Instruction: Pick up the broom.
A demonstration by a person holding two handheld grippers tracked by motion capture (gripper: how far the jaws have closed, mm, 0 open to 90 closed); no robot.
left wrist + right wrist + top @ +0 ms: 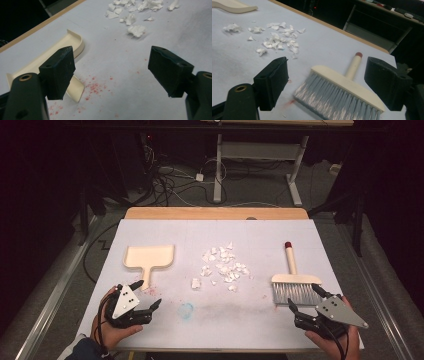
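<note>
Paper scraps point(222, 265) piled mid-table; dustpan point(150, 256) at 9 o'clock, brush point(296, 287) at 3, flanking for sweeping. Left gripper point(148, 294) and right gripper point(303, 298) hover, jaws apart, empty.

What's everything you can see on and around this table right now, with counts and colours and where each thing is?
Dustpan: one, cream, left side of table, handle toward the person.
Brush: one, cream handle with red tip, grey bristles, right side.
Paper scraps: a scattered pile, white, centre.
Red specks: many, by the dustpan handle.
Blue smudge: one, near front edge.
Table: one, white top, wooden edge.
Left gripper: black, open, near dustpan.
Right gripper: black, open, at brush bristles.
</note>
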